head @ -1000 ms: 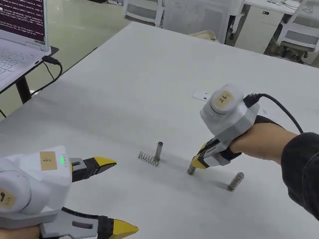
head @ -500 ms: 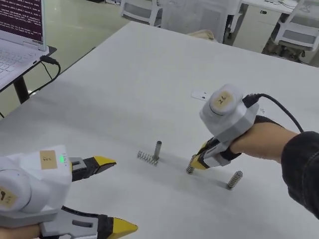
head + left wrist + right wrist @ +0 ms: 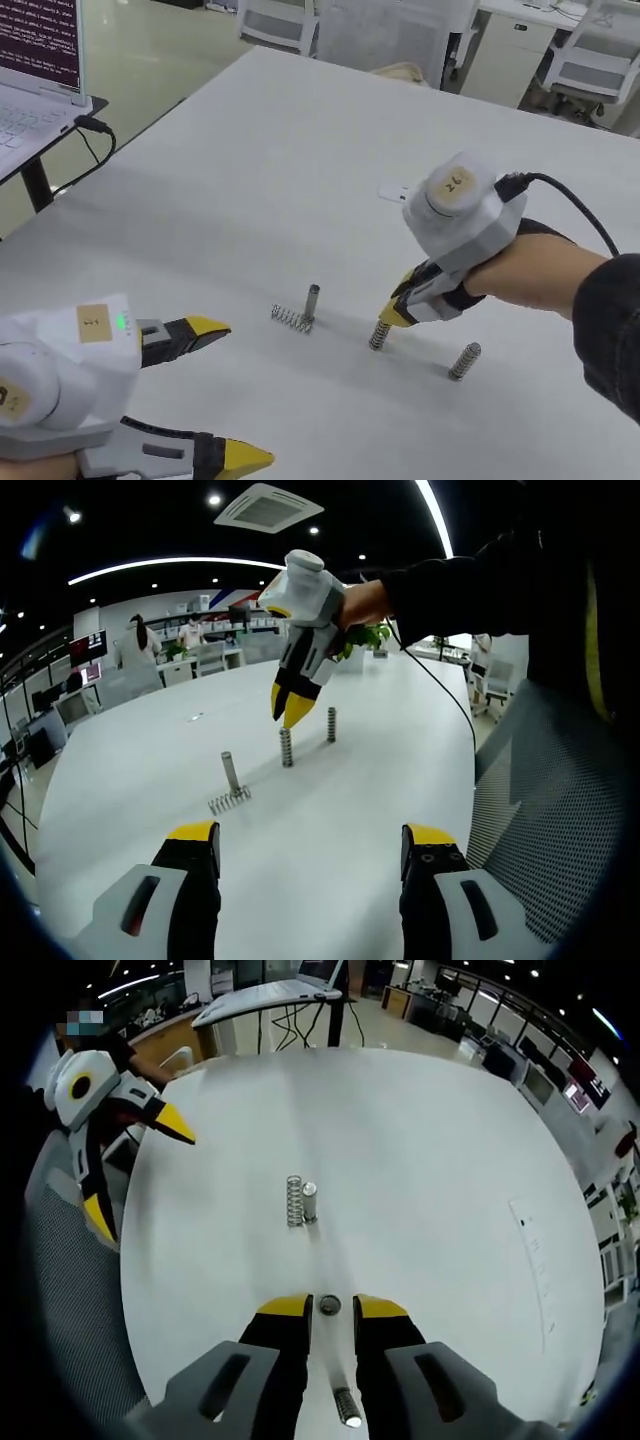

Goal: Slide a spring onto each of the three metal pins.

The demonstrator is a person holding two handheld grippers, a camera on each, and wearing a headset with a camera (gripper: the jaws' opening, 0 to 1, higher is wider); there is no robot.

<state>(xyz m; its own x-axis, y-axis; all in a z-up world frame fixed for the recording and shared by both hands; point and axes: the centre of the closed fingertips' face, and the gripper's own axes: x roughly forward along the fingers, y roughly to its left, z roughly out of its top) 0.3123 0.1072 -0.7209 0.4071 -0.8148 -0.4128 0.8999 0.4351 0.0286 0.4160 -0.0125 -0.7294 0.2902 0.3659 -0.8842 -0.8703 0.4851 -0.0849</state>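
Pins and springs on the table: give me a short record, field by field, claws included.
bare pin: upright, no spring on it
loose spring: lying flat beside the bare pin
middle pin: spring on it
right pin: spring on it
right claw: at the middle pin's top, narrow gap
left claw: wide open, holding nothing
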